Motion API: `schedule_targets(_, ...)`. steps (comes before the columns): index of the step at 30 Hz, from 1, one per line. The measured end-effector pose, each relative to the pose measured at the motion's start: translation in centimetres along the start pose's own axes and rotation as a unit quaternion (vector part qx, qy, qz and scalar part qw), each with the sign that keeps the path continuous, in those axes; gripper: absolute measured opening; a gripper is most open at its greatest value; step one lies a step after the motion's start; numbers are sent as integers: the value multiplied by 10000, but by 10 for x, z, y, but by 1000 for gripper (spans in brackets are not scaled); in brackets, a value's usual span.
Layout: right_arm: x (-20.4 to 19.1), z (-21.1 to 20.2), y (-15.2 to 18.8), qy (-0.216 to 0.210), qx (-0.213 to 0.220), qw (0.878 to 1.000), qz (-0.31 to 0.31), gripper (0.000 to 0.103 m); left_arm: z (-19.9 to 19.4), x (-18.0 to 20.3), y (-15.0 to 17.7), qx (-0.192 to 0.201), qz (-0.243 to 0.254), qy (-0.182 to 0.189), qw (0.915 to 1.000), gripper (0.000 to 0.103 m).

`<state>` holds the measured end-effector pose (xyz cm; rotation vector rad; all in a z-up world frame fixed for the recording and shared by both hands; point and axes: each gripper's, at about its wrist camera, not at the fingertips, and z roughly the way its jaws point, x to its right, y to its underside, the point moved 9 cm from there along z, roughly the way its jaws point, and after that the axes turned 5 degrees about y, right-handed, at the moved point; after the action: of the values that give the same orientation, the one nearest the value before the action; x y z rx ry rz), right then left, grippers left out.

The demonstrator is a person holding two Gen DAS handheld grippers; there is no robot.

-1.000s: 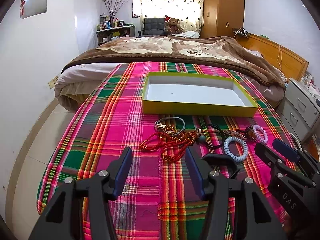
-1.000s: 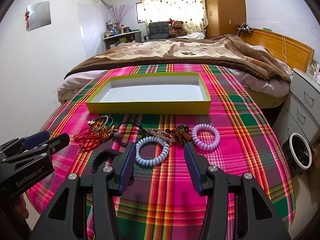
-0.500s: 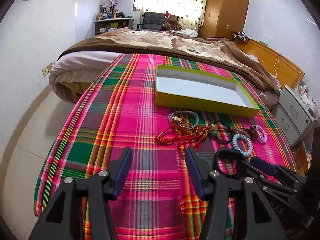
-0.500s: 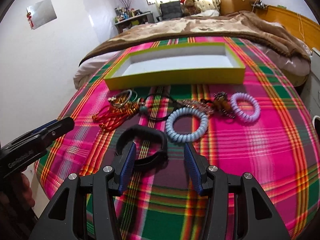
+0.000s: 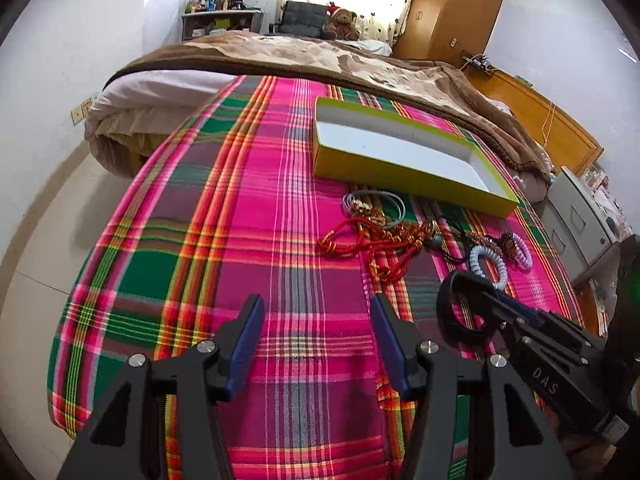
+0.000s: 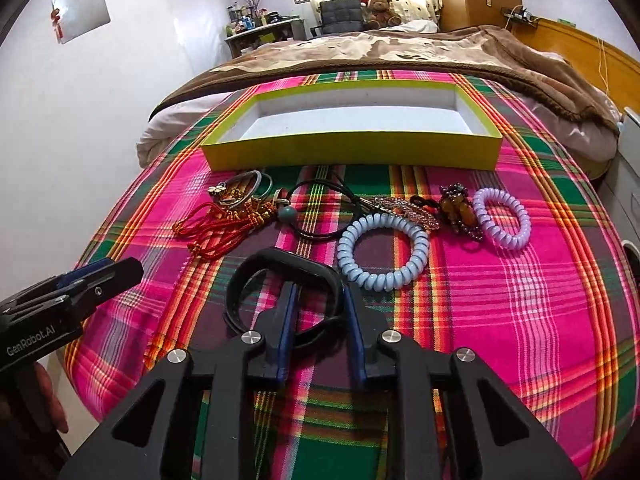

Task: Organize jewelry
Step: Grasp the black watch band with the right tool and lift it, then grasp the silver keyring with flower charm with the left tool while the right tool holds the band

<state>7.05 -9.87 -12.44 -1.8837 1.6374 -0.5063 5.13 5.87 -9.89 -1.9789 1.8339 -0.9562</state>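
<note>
- Your right gripper [image 6: 318, 312] has its two fingers pinched on one black band [image 6: 280, 264], which lies on the plaid cloth [image 6: 520, 300] nearest you
- Your left gripper [image 5: 316, 344] is spread wide with nothing between its fingers, above bare cloth to the left of the jewelry
- One yellow tray [image 6: 352, 150] sits beyond the jewelry row, white inside
- Two coil bracelets: one pale blue [image 6: 382, 252] just beside the black band, one lilac [image 6: 502, 222] at the right end
- One red tassel cord [image 6: 216, 228] at the left end, one black cord necklace [image 6: 320, 216] between, one dark bead cluster [image 6: 458, 210] touching the lilac coil
</note>
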Motion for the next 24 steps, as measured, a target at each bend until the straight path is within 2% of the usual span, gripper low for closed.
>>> schedule_targets(4, 5, -3, -1, 10, 44, 10000, -27, 15, 1, 6, 3, -136, 126, 101, 9998, 57)
schedule_targets(7, 10, -7, -3, 72, 124, 9999, -10, 14, 1, 12, -1, -70, 285, 160, 9994, 57)
schedule_targets(11, 20, -14, -9, 14, 254, 9996, 141, 13, 9, 13, -10, -149, 162, 351, 9991, 57)
schedule_targets(17, 35, -27, -17, -2, 445, 9985, 309, 13, 22, 8, -29, -109, 93, 359, 9993, 57)
schedule_targets(22, 50, -38, -23, 110, 597, 9973, 403, 13, 33, 7, -45, -91, 377, 200, 9990, 57)
schedule_targets(24, 55, -41, -25, 135, 643, 9969, 444, 13, 41, 8, -48, -195, 519, 144, 9984, 57)
